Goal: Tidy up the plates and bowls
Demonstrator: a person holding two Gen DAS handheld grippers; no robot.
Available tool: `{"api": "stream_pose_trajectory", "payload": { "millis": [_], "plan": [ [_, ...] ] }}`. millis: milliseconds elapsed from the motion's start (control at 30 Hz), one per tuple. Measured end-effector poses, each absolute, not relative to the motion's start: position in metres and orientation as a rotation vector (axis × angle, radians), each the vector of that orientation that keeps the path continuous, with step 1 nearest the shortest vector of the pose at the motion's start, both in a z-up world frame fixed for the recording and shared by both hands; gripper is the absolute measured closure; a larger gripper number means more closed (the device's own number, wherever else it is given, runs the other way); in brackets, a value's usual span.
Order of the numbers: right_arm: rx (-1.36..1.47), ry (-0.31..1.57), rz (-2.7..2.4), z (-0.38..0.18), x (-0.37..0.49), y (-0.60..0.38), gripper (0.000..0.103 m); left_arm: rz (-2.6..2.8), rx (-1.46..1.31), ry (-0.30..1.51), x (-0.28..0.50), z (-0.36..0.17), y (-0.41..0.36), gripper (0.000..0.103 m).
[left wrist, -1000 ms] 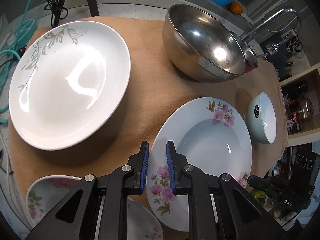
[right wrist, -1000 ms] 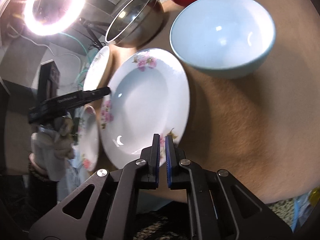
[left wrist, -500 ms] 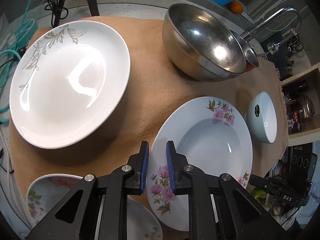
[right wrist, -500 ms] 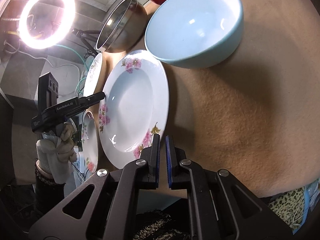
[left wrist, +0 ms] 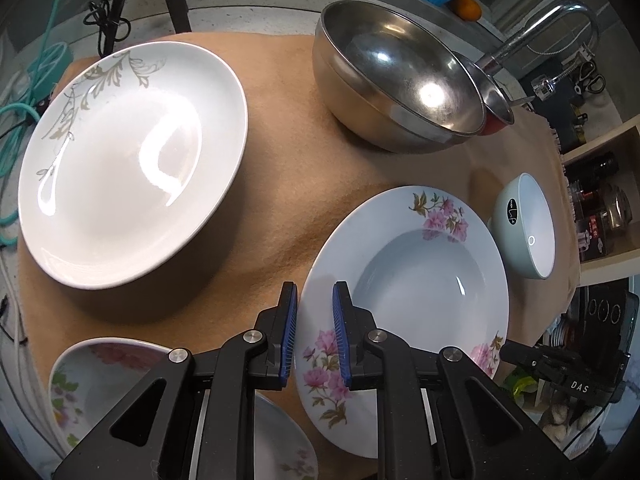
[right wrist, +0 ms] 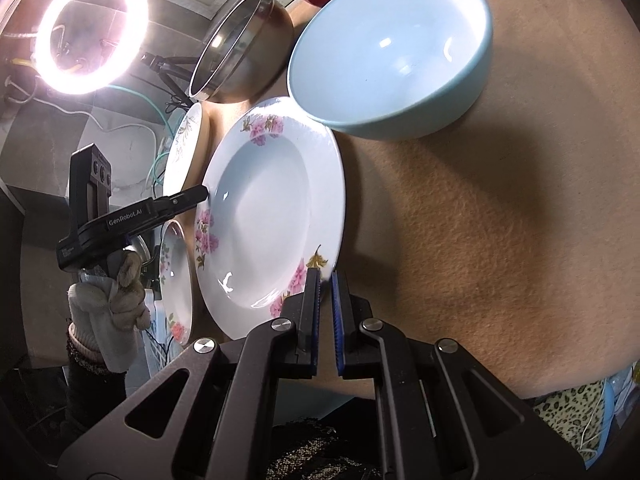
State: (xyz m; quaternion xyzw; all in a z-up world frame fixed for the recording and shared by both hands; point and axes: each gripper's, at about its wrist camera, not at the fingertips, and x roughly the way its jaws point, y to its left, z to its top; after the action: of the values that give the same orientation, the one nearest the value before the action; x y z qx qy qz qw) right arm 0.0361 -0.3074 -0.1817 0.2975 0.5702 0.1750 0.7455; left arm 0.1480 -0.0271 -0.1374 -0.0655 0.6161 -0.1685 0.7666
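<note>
A: Plates first, biggest down. White plate w/ grey leaf print (left wrist: pixel 128 160) sits upper left of the left wrist view, same spot as 1 s ago. Steel bowl (left wrist: pixel 400 76) top centre, red-sided bowl (left wrist: pixel 498 114) tucked behind it, neither has shifted.

B: And the pink-flower deep plate (left wrist: pixel 408 292)?

A: Lower right in that view, flat on the tan cloth (left wrist: pixel 280 208). Left gripper (left wrist: pixel 314 336) holds where it was, fingers spread a bit, plate rim sitting in the gap, not pinched as far as I can tell.

B: Right side?

A: That's the change. In the right wrist view the plate (right wrist: pixel 272 216) and blue bowl (right wrist: pixel 392 52) have slid toward frame centre vs 1 s ago, so the right gripper (right wrist: pixel 326 312) has swung round. Its fingers have gone from nearly pressed together to a small gap, tips just beside the plate's near rim, gripping nothing.

B: Meaning?

A: Prob both sides lining up to lift that plate; nothing stacked yet. Smaller floral plate (left wrist: pixel 100 392) waits lower left.
</note>
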Motion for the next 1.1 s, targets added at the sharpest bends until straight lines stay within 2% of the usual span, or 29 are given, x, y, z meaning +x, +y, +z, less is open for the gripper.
{"api": "stream_pose_trajectory", "payload": {
  "millis": [1100],
  "plan": [
    [0.577,1.285,0.392,-0.181,0.029,-0.298,0.096,-0.398,-0.107,1.340,0.133,-0.137,-0.039,0.086]
  ]
}}
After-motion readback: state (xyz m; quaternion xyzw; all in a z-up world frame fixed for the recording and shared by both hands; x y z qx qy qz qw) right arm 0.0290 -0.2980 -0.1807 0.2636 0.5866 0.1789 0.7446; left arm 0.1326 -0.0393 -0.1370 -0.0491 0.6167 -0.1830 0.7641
